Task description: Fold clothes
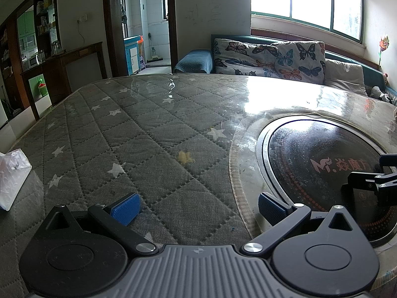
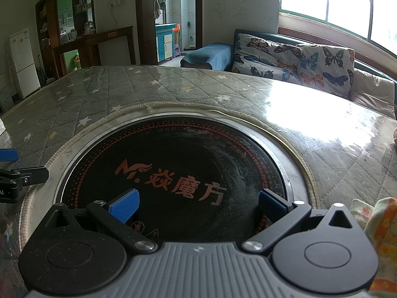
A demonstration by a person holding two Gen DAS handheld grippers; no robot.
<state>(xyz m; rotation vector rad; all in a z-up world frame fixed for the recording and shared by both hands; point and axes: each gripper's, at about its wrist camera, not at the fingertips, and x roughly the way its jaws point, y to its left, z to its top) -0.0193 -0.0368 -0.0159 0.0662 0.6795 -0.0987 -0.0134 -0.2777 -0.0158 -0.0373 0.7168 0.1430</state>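
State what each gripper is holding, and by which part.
Nothing is held: the left gripper and right gripper are both open and empty above the table.

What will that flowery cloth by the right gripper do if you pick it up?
The flowery cloth will probably flop and droop, since it lies bunched in soft folds. It looks thin, so likely light. Only its edge shows beside the right gripper.

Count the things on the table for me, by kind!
Grippers: 2, the left gripper and the right gripper
Round black cooktop: 1
White plastic bag: 1
Flowery cloth, at the right edge: 1
Total: 5
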